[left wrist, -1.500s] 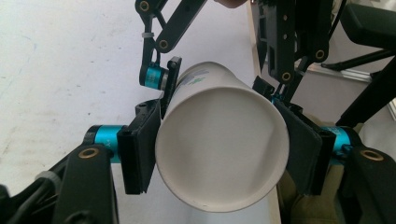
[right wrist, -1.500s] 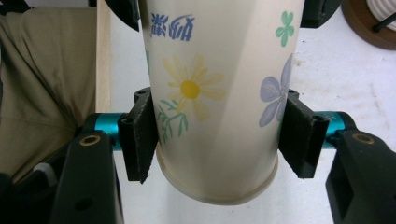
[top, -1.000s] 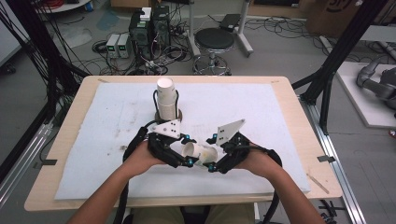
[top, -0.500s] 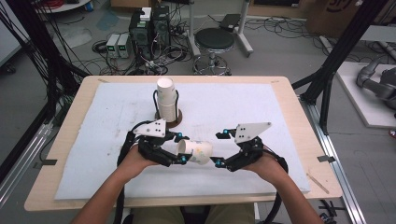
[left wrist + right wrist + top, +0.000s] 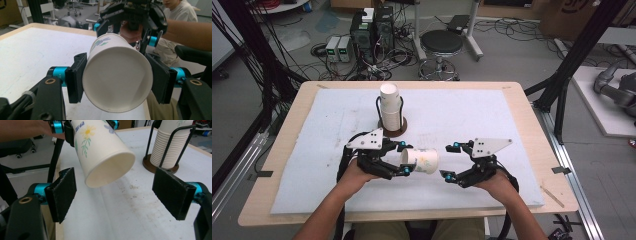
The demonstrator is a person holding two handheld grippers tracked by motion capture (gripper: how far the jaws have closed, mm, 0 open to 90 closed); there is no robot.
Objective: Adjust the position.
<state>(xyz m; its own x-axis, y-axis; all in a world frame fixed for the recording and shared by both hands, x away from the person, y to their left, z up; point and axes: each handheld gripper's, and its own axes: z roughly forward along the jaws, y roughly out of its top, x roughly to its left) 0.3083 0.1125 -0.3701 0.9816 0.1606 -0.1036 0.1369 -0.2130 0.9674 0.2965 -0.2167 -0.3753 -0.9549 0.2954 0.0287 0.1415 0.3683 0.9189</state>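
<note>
A white paper cup with a flower print lies on its side above the white mat, and my left gripper is shut on it near its wide end. In the left gripper view the cup sits squeezed between the two black pads. My right gripper stands open just to the right of the cup, apart from it. In the right gripper view the cup's narrow end points at the open right gripper, with nothing between the pads.
A stack of paper cups stands in a black wire holder on a brown base, behind the grippers. The white mat covers the wooden table. The cup stack is also close by at upper right in the right gripper view.
The right gripper has come off the cup and drawn back to the right, open. The left gripper keeps the cup and has shifted slightly left.
</note>
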